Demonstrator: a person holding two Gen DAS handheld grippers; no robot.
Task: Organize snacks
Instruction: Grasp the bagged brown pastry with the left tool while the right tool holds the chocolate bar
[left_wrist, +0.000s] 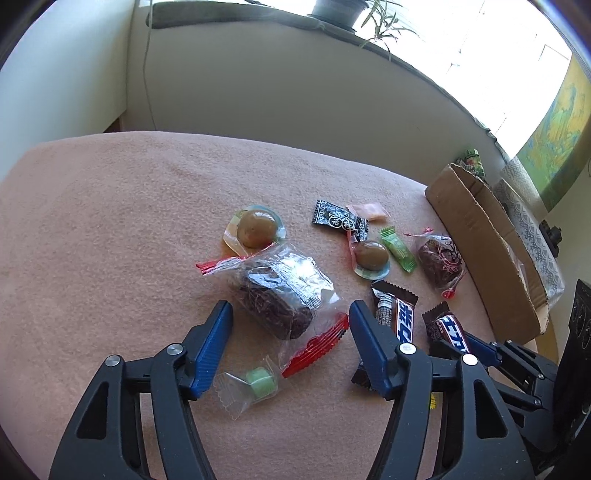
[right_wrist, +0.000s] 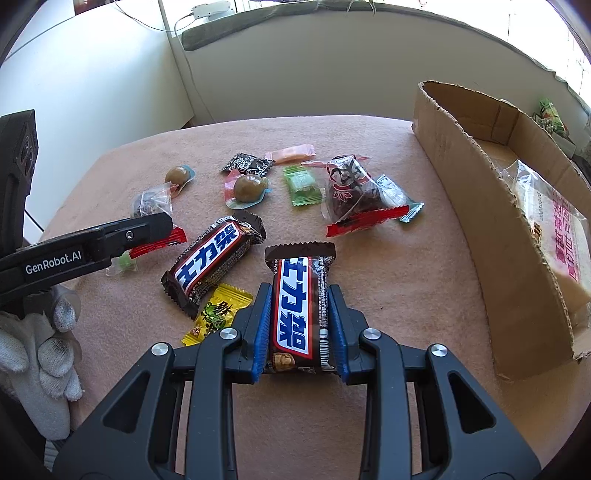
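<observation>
A worktop covered in a pinkish-tan fleece cloth (left_wrist: 110, 221) holds scattered wrapped snacks. Its far and left portions are bare cloth, leaving open room there; the far edge meets a pale wall below a bright window sill with a dark plant pot (left_wrist: 336, 11).

Along the right edge stands a shallow brown cardboard box (right_wrist: 491, 229) with torn rims, already holding a clear-wrapped pale block with pink print (right_wrist: 554, 236).

The right claw (right_wrist: 301, 325), black with blue ribbed pads, is pressed together on the lower half of a brown chocolate bar wrapper with blue characters on white (right_wrist: 297, 306), pinching it from both sides. A second matching chocolate bar (right_wrist: 212, 258) lies just to its left, overlapping a small yellow candy packet (right_wrist: 214, 314).

The left claw (left_wrist: 290, 314) is spread wide and holds nothing. It sits low over a clear packet with red crimped ends holding a dark brown cake (left_wrist: 277, 295), one finger on either side; whether they touch it cannot be told. A small green sweet in clear wrap (left_wrist: 258, 384) lies between the fingers, nearer the camera. A white knit-gloved hand (right_wrist: 48, 332) grips this tool.

Further out lie two brown glazed eggs in clear domes (left_wrist: 255, 229), a black patterned sachet (left_wrist: 340, 219), a pink sachet (right_wrist: 291, 153), a green sachet (right_wrist: 301, 184) and another dark cake packet (right_wrist: 354, 192).
</observation>
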